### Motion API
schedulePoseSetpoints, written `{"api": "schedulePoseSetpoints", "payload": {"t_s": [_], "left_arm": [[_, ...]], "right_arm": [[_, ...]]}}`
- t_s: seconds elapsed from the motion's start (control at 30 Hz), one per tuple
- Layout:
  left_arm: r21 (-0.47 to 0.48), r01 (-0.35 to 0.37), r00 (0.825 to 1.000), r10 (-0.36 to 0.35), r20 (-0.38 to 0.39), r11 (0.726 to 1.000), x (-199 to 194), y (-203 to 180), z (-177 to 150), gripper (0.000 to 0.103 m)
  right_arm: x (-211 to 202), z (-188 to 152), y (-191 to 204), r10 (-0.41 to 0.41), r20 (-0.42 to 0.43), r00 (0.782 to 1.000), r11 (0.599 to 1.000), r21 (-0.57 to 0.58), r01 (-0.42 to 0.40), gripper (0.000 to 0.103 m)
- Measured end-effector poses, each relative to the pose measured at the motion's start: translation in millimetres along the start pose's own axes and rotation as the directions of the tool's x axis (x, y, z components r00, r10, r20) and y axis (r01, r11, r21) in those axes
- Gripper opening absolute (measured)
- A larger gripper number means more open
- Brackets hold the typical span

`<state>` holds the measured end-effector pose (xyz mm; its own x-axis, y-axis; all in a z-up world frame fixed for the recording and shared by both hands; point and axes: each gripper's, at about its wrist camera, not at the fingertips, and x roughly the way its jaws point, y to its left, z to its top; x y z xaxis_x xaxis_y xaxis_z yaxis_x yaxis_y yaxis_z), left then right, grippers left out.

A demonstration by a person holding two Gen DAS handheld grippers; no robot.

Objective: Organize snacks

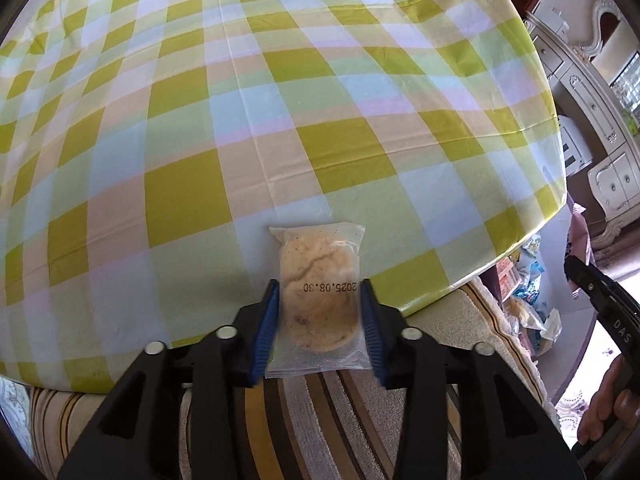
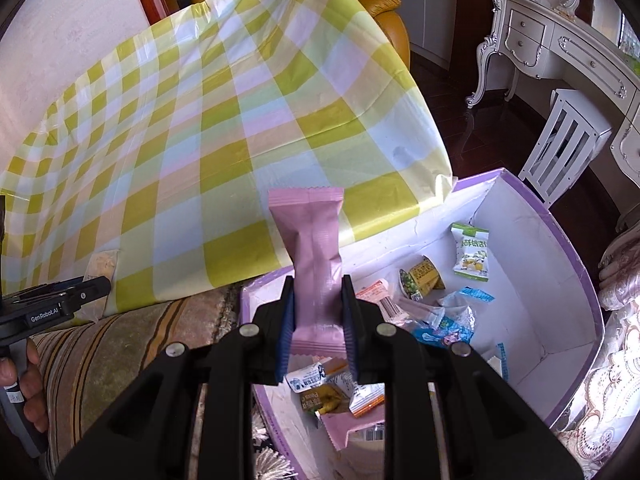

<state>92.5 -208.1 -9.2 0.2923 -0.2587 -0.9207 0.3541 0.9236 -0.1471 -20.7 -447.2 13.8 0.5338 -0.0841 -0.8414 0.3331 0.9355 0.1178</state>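
Transfer step, I judge: left gripper point(image 1: 320, 312) clamps the clear biscuit packet point(image 1: 318, 300) over the checkered tablecloth point(image 1: 240, 120) edge — right gripper point(image 2: 318, 320) pinches a pink snack bar point(image 2: 316, 256) above the snack box point(image 2: 576, 272). Next each needs lowering onto its place, then opening.

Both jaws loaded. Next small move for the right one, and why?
Probably open the right gripper. It holds the pink packet upright over the near edge of the white box, where other snacks already lie, so it should drop inside.
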Motion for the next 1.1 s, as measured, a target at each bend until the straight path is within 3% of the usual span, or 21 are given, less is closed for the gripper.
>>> {"api": "schedulePoseSetpoints", "payload": {"t_s": [0.13,0.33,0.5,0.77,0.87,0.93,1.1], "left_arm": [[0.056,-0.018,0.999,0.017,0.029,0.998,-4.2,-19.9,2.8,0.034],[0.140,0.113,0.987,-0.128,0.100,0.984,-20.0,-73.2,10.1,0.034],[0.206,0.243,0.967,-0.252,0.020,0.948,-8.3,-129.3,4.8,0.034],[0.254,0.321,0.947,-0.302,-0.113,0.912,15.8,-179.4,-6.5,0.035],[0.240,0.334,0.942,-0.316,-0.112,0.911,15.8,-177.1,-8.2,0.045],[0.212,0.345,0.938,-0.329,-0.107,0.914,13.9,-171.5,-9.0,0.059],[0.129,0.413,0.909,-0.399,-0.121,0.902,4.0,-151.8,-26.7,0.077]], "right_arm": [[-3.0,-9.1,-22.7,-0.030,-0.005,1.000,0.999,0.035,0.030,0.022],[-8.7,-18.2,-49.7,-0.092,-0.009,0.996,0.993,0.075,0.092,0.022],[-10.8,-24.1,-61.7,-0.167,-0.016,0.986,0.983,0.075,0.167,0.022],[-14.9,-31.5,-77.7,-0.236,-0.031,0.971,0.966,0.100,0.238,0.023],[-17.5,-31.9,-79.3,-0.269,-0.031,0.963,0.957,0.107,0.271,0.028],[-20.2,-32.5,-78.8,-0.286,-0.028,0.958,0.952,0.108,0.288,0.042],[-31.4,-35.3,-72.4,-0.325,-0.022,0.946,0.940,0.104,0.325,0.061]]}}
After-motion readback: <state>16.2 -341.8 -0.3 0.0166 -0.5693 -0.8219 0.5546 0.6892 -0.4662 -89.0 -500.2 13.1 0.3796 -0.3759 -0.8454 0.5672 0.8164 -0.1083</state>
